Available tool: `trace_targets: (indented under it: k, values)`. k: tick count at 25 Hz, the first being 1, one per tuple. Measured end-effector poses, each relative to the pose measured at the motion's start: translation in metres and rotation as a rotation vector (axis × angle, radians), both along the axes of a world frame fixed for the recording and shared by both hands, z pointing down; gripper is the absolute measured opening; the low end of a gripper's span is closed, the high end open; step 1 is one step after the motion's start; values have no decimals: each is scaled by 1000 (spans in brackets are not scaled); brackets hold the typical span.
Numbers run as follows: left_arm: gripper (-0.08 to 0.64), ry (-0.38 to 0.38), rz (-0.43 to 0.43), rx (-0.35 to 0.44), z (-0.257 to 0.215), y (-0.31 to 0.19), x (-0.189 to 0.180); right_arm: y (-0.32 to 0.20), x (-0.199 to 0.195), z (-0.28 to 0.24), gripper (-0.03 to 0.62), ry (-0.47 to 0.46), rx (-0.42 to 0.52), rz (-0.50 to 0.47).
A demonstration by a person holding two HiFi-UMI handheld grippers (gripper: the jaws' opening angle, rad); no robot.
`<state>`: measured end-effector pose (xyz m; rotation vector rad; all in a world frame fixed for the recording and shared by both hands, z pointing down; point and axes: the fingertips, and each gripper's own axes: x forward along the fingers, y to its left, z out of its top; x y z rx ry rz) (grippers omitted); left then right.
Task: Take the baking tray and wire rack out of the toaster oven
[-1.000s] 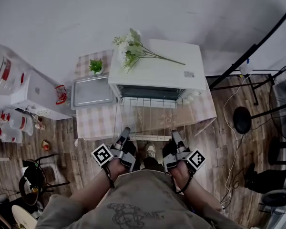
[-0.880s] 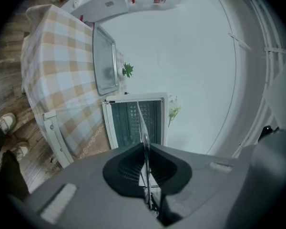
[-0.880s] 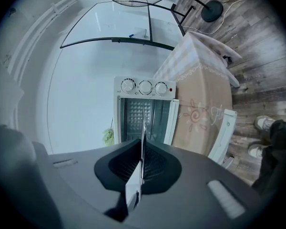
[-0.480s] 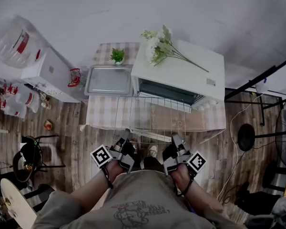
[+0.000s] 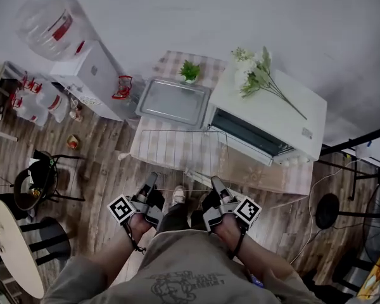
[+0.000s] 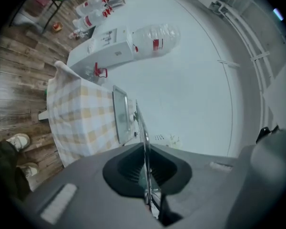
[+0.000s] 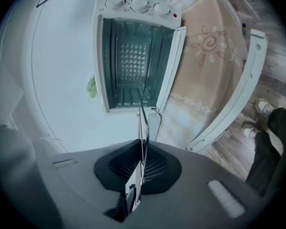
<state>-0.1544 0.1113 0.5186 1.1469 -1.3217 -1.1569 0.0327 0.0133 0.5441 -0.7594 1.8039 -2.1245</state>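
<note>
Left hand-held gripper (image 5: 148, 182): pinching thin silver wire rack (image 5: 180, 160), near edge.
Right hand-held gripper (image 5: 216, 183): pinching same edge.
Rack: extends toward twelve o'clock from both.

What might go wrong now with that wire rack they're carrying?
The thin metal wire rack is pinched only at its near edge by the left gripper and right gripper, so it might sag or slip. Its far edge hangs near the silver baking tray and might knock it.

Label (image 5: 306, 133) print on toaster oven (image 5: 282, 124): too small, illegible.
</note>
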Motion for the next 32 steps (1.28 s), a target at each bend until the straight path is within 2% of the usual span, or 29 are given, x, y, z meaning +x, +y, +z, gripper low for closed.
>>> trace_targets:
  k: [7, 15, 21, 32]
  values:
    - [5, -32, -146, -35, 23, 39, -56, 21, -66, 24, 26, 17, -10, -177]
    - [8, -55, -220, -83, 62, 72, -98, 44, -116, 64, 26, 58, -41, -292]
    - [14, -69, -234, -107, 96, 73, -116, 44, -132, 90, 28, 109, -37, -317]
    - [9, -43, -230, -138, 125, 43, -144, 28, -152, 116, 29, 147, -86, -269]
